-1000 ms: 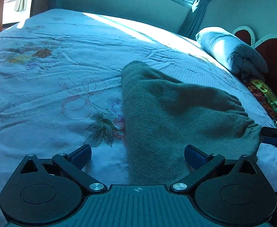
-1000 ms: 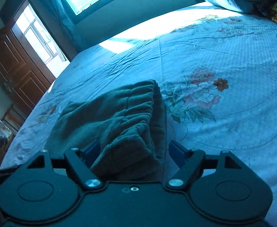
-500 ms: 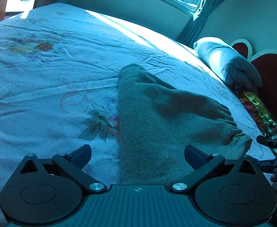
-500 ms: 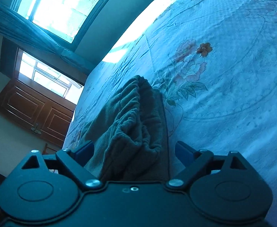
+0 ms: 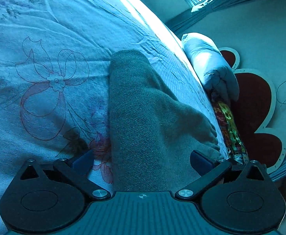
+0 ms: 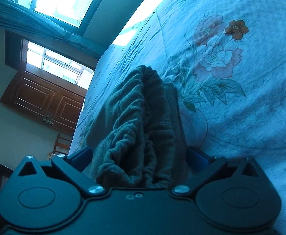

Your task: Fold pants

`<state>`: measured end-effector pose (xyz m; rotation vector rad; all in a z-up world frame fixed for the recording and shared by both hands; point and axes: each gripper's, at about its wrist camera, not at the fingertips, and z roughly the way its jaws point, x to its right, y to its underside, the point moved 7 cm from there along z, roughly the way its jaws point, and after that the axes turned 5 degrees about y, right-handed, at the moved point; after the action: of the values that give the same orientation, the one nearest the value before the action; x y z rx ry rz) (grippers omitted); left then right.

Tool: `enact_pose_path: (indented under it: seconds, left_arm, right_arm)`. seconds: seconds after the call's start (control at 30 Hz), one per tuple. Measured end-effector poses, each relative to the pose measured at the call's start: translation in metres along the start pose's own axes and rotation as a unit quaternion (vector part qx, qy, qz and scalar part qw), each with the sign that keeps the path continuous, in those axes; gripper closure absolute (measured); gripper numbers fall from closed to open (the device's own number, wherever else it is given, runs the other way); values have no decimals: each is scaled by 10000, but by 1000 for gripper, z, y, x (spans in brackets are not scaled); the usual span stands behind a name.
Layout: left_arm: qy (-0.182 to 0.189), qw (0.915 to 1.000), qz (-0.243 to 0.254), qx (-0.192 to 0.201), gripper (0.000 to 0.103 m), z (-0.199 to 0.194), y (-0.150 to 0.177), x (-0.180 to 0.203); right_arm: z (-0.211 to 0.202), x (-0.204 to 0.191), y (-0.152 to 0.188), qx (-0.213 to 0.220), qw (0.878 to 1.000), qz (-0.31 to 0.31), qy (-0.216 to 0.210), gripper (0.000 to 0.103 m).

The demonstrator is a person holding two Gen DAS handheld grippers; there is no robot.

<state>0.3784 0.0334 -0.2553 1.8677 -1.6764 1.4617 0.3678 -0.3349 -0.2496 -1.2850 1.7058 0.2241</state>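
Lying bunched in mid-frame on the flowered bedspread, the pants sit between the wide-spread tongs of the left gripper and right gripper, so closing comes next, I'd judge.

The pants lie on the bed, running forward from between the fingers of the left gripper. Right of them and further ahead, a pillow lies at the bed edge, before the headboard. The right gripper has the waistband between its fingers; a door is far left
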Motion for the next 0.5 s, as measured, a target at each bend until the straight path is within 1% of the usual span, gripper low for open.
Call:
enact_pose_path:
  seconds: [0.07,0.13,0.2,0.23,0.27,0.3,0.33,0.4,0.43,0.47,0.5]
  left_arm:
    - [206,9997,-135,1,0,5,-2,-1]
    - [234,9997,-86,-22,0,14,-2,1]
    - [177,9998,35,-63,0,22,-2,5]
    - [235,9997,22,-79,0,24,-3,7]
    - [335,9994,-37,-67,0,26,-3,8]
    - [477,9988,-65,-79,7,27,-2,10]
    - [552,9984,-74,-128,17,28,0,10]
    - [517,9981,-298,-152,60,31,6,1]
    - [602,9970,-490,-73,62,31,10,-5]
    - [664,9965,-514,22,64,30,12,-6]
    - [701,9965,-453,96,64,30,13,-4]
  right_arm:
    - [5,-2,-3,-101,9999,-74,-96,8]
    - [9,-4,-4,-171,9997,-148,-133,9]
    - [12,-6,-6,-199,9995,-242,-75,14]
    - [15,-6,-8,-178,9995,-242,-33,21]
    - [16,-4,-9,-172,9997,-183,13,32]
    - [16,-2,-10,-166,9998,-124,26,35]
    - [15,0,-10,-147,9999,-29,-34,37]
    - [15,0,-8,-178,9998,-94,-14,40]
    - [14,-2,-6,-240,9995,-195,6,45]
    - [15,-6,-5,-277,9993,-243,13,53]
    - [13,-10,-5,-239,9993,-291,22,56]
